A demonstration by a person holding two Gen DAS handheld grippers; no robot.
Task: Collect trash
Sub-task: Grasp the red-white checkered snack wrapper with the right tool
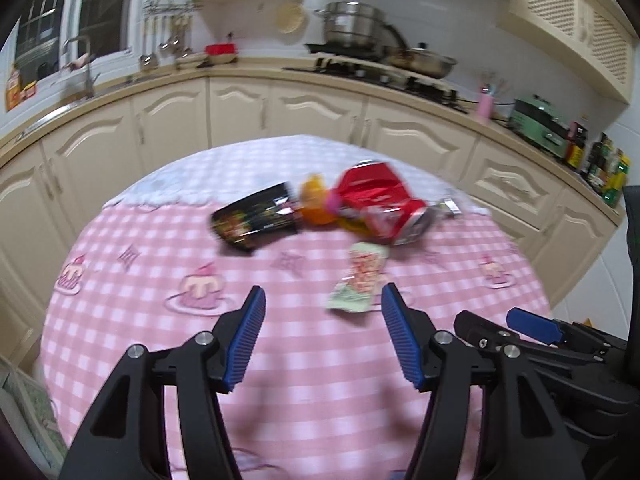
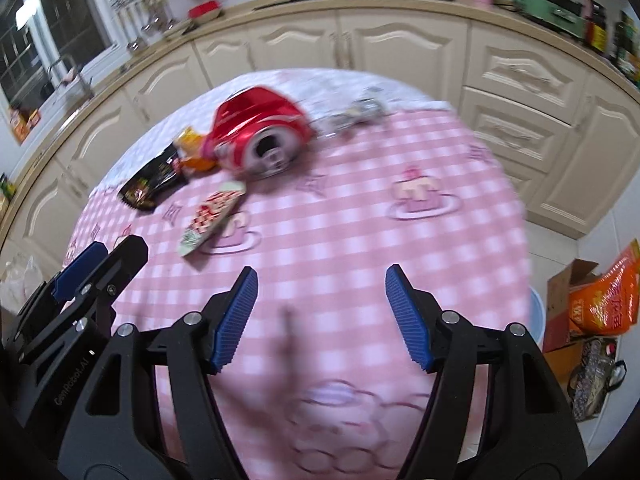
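Note:
Trash lies on a round table with a pink checked cloth [image 1: 160, 360]: a crushed red can [image 1: 380, 204] [image 2: 260, 128], a black snack packet [image 1: 256, 220] [image 2: 154, 180], an orange wrapper [image 1: 314, 200] [image 2: 192, 148], a pale green and red wrapper [image 1: 360, 276] [image 2: 212, 216] and crumpled silver foil [image 2: 360, 112] [image 1: 450, 206]. My left gripper [image 1: 323, 300] hovers open just short of the pale wrapper, nothing between its fingers. My right gripper [image 2: 320, 280] is open over bare cloth, the can well ahead to its left. Each gripper shows at the edge of the other's view.
Cream kitchen cabinets [image 1: 240, 108] curve behind the table, with pots on a stove [image 1: 360, 28] and bottles on the counter at right. On the floor to the right stand a cardboard box [image 2: 560, 304] and an orange bag [image 2: 604, 300].

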